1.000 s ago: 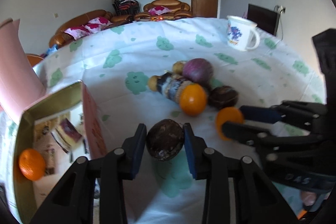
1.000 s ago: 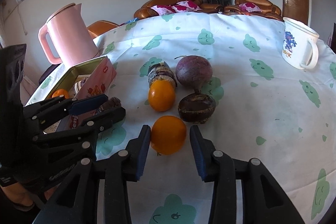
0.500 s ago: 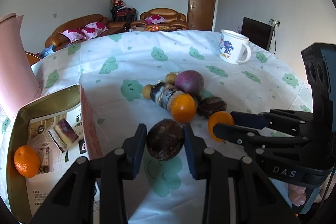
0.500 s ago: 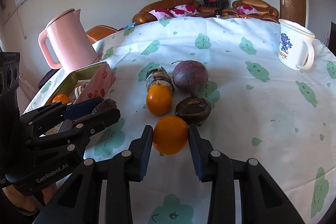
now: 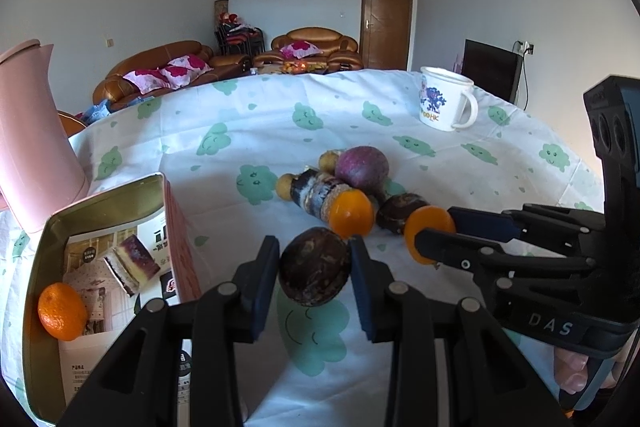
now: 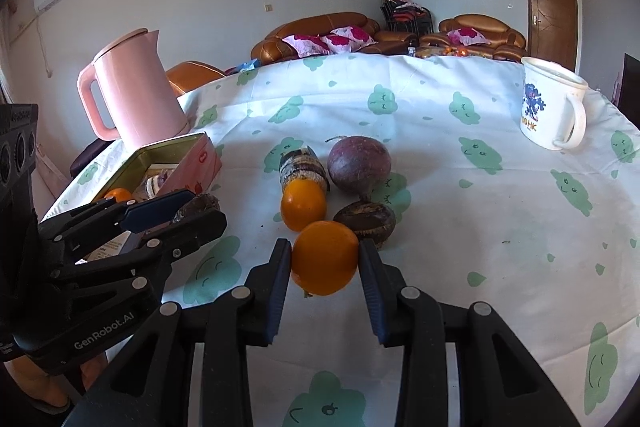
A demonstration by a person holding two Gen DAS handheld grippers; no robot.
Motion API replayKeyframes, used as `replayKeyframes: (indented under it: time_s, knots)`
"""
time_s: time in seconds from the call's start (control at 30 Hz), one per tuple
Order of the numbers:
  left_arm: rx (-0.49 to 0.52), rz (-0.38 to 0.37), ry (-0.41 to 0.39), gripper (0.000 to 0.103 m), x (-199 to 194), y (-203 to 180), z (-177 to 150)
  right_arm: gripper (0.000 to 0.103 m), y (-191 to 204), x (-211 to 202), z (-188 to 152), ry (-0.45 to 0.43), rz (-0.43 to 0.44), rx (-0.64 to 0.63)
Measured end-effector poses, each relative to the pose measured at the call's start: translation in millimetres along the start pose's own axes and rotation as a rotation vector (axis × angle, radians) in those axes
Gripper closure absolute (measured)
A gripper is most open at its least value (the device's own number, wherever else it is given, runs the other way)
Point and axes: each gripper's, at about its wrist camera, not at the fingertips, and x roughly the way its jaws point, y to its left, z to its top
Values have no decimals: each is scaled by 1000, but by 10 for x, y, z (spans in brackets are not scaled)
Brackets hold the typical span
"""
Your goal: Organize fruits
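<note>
L tool (image 5: pixel 314 267) was clenched on a dark brown fruit (image 5: pixel 314 267), held w/ its shadow on the cloth-covered surface (image 5: pixel 248 131) below. R tool (image 6: pixel 325 261) gripped an orange (image 6: pixel 325 257), pads touching both sides. In the L wrist view the open tin (image 5: pixel 36 307) sat at 8 o'clock w/ a small orange (image 5: pixel 62 311) inside. Rest of the pile lay at 12–1 o'clock: another orange (image 5: pixel 351 213), a purple round fruit (image 5: pixel 362 169), a second brown fruit (image 5: pixel 398 213), a banded dark piece (image 5: pixel 316 193). Pink kettle (image 6: pixel 134 91) stood at 10 o'clock in the R view, mug (image 6: pixel 554 109) at 2.
</note>
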Motion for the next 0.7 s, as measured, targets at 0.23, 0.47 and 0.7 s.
replayKeyframes:
  time_s: [0.23,0.47,0.7]
  knots:
    - [2,5,-23,66,-43,2,-1,67,23,-57,0,-30,-1,-12]
    - [0,9,-41,66,-72,-1,8,67,17,-97,-1,-53,0,-12]
    - [0,16,-63,66,-120,-6,2,66,16,-157,-10,-86,3,-15]
